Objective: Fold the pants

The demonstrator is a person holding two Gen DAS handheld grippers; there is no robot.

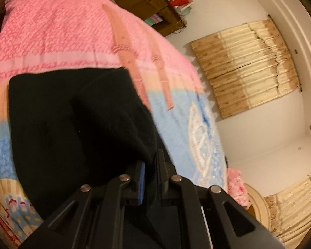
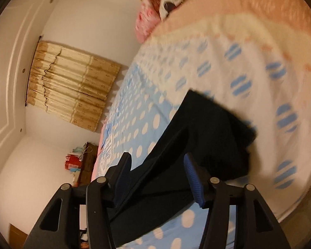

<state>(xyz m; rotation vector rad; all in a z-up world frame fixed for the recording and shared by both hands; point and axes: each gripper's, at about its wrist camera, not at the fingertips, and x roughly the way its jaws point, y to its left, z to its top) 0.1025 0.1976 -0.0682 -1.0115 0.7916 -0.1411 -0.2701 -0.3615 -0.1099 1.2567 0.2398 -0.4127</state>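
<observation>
Pants: black, spread on the bed; in the left view the pants (image 1: 72, 124) fill the frame from 9 to 6 o'clock, one edge running down into the jaws; in the right view the pants (image 2: 197, 145) stretch from centre toward 6 o'clock
Left gripper (image 1: 150, 166): jaws nearly closed, pinching a fold of the pants; cloth bunches at 11 o'clock of the tips
Right gripper (image 2: 157, 166): jaws wide apart, holding nothing; the pants pass between and beneath them; contact cannot be told
Bed: blanket (image 1: 62, 31) pink at 12 o'clock, blue toward 4; in the right view, blanket (image 2: 248, 62) blue-and-white dotted
Room: curtain (image 1: 248, 66) at 2 o'clock of the left view; shelf (image 1: 151, 4) at 12
</observation>
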